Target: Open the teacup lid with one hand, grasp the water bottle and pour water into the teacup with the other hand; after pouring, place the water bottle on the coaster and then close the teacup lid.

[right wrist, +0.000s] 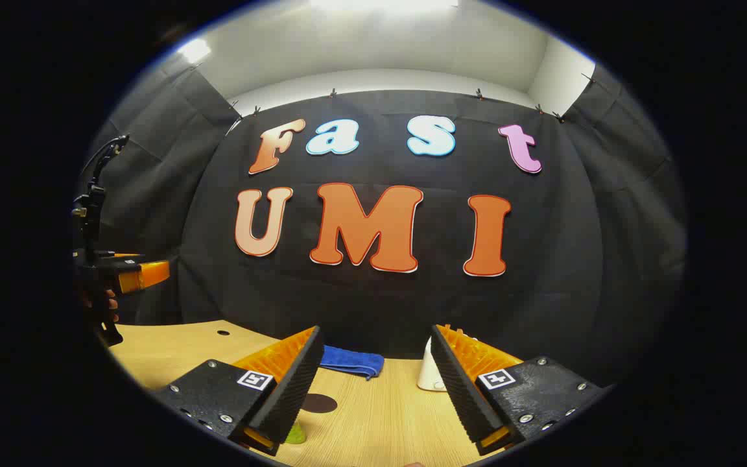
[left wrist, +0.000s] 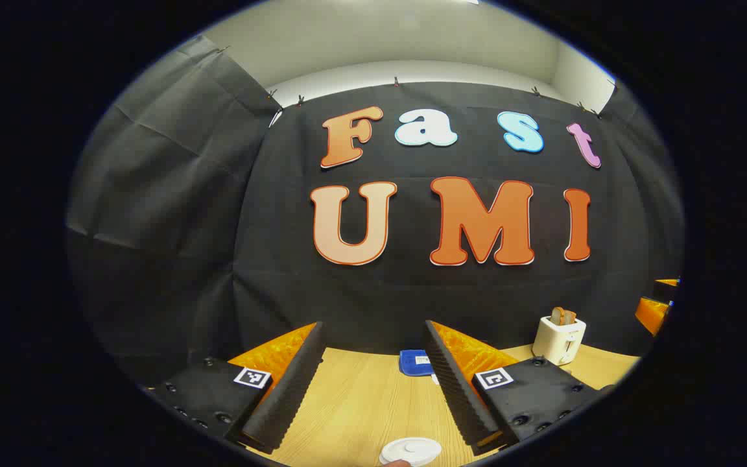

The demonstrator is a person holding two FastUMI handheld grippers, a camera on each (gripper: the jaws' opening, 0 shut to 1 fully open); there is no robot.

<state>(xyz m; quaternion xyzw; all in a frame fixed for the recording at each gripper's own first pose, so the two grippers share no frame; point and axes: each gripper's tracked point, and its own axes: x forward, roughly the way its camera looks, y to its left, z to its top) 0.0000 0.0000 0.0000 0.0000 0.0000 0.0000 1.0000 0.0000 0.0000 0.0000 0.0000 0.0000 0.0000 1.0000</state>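
The teacup lid (left wrist: 412, 449), a round white disc with a raised centre, sits at the bottom edge of the left gripper view, on the pale wood-grain table (left wrist: 360, 402). The left gripper (left wrist: 373, 383) hangs above and just behind the lid, fingers spread wide with nothing between them; their inner faces are ribbed. Beyond the lid lies a folded blue cloth (left wrist: 414, 360), and farther off to its right a boxy white toaster (left wrist: 559, 339) with bread in its slot.

In the right gripper view the right gripper (right wrist: 373, 383) is also spread and empty. Past its fingers are the blue cloth (right wrist: 351, 360), soft and rumpled, a white rounded thing (right wrist: 428, 373) half hidden by one finger, and a flat dark round disc (right wrist: 318, 403), likely the coaster. I cannot make out the water bottle.

Risk, as I judge it: the lid looks smooth and low, so a shallow or off-centre pinch could skid off it or nudge the cup beneath
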